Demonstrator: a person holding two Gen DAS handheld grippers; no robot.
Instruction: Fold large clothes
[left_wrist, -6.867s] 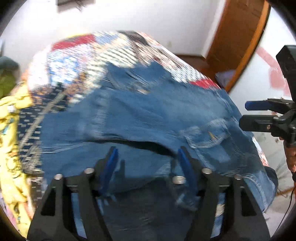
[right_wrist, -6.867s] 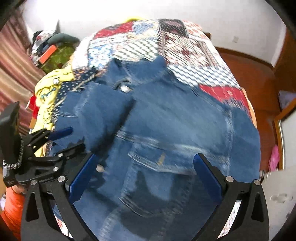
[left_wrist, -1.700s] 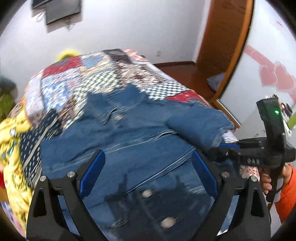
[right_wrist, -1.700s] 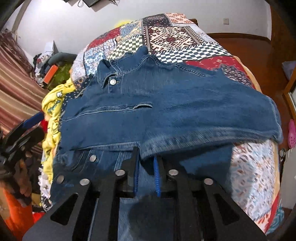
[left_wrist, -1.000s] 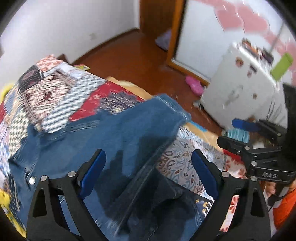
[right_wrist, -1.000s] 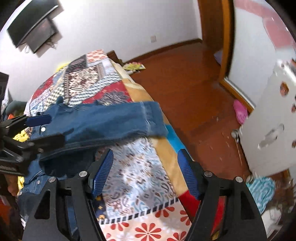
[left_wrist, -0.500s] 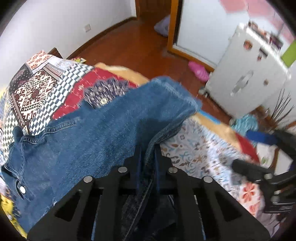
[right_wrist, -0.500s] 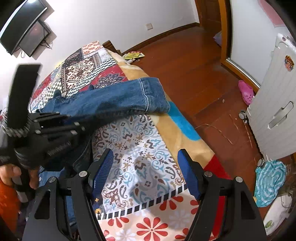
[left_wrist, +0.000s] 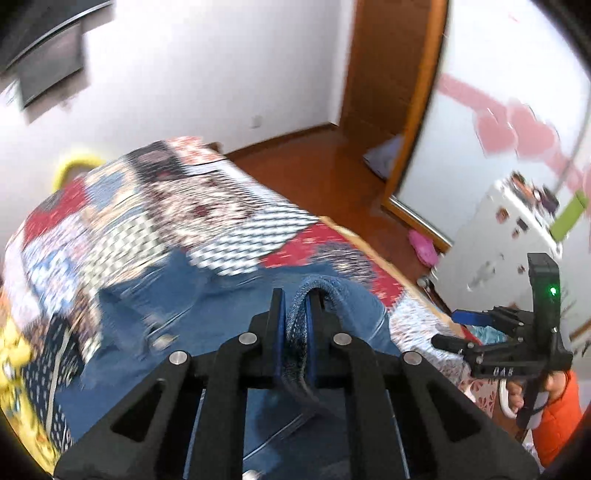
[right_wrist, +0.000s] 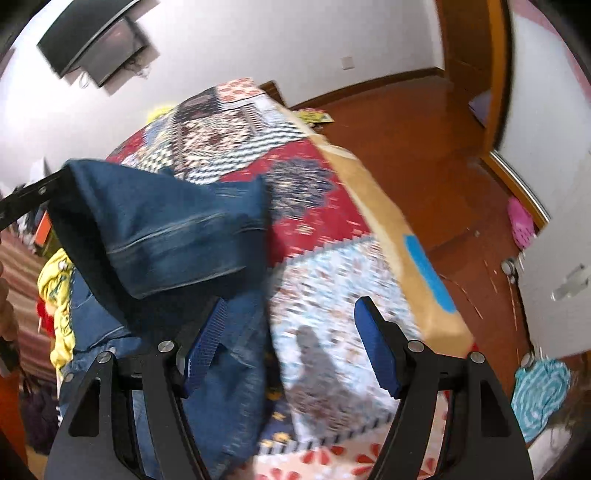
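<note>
A blue denim jacket (left_wrist: 177, 325) lies spread on a patchwork bed quilt (left_wrist: 155, 206). My left gripper (left_wrist: 295, 321) is shut on a folded edge of the jacket's sleeve and holds it lifted above the garment. In the right wrist view the sleeve (right_wrist: 166, 229) hangs in the air from the left gripper (right_wrist: 55, 181) at the left. My right gripper (right_wrist: 291, 350) is open and empty, low over the quilt (right_wrist: 332, 295) just right of the jacket. It also shows in the left wrist view (left_wrist: 458, 328) at the right, beside the bed.
A yellow garment (right_wrist: 55, 280) lies at the bed's left side. The bed's right edge (right_wrist: 406, 258) drops to a wooden floor (right_wrist: 424, 129). A white cabinet (left_wrist: 502, 236) and a wooden door frame (left_wrist: 417, 92) stand to the right. A pink slipper (right_wrist: 521, 221) lies on the floor.
My left gripper has lifted the pinched sleeve and carried it back over the jacket. My right gripper stayed open and moved closer over the quilt.
</note>
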